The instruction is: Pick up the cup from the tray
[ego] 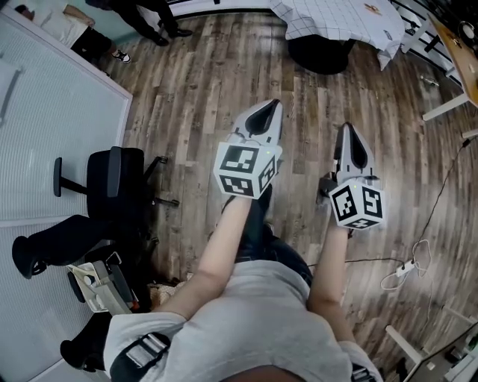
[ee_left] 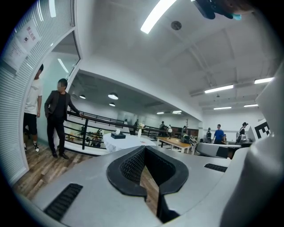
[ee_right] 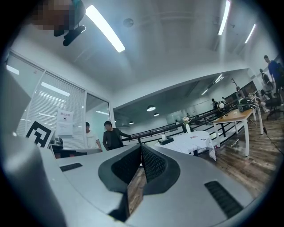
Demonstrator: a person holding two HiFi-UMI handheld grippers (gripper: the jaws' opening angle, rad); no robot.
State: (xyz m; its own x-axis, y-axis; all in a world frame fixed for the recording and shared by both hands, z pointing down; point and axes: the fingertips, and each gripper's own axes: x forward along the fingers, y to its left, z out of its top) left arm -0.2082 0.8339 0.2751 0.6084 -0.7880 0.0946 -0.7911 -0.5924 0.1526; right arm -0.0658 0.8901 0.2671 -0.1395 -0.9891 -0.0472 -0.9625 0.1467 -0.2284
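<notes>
No cup and no tray anywhere in the three views, so no way to say from here where the task's thing sits. Nearest likely place to look, as a guess only: the white-clothed surface (ego: 336,22) at the far end of the room. On it, a small dark box and something tall and pale, too small to name. Beside it in the right gripper view, a wooden surface (ee_right: 237,116), with nothing cup-like to make out.

Closer in: left gripper (ee_left: 144,150) with fingers pressed together, ribbed pads meeting at the tip, nothing between them but a sliver of floor showing through lower down. Right gripper (ee_right: 141,147) the same, fingers closed on each other and empty. Both held out in front of the person, side by side and apart, pointing forward over the wooden floor (ego: 194,97) rather than down at any object. Probably a carrying or waiting pose, with nothing in reach to grasp. Closed fingers in keeping with that: no call for a spread until the cup is near.

Further out: an office chair (ego: 112,175) to the left by a blind-covered partition (ego: 52,112), a power strip (ego: 404,270) with its cable on the floor to the right, a person in dark clothes (ee_left: 57,116) by a railing. Task judged not begun; first need, getting to the tray.
</notes>
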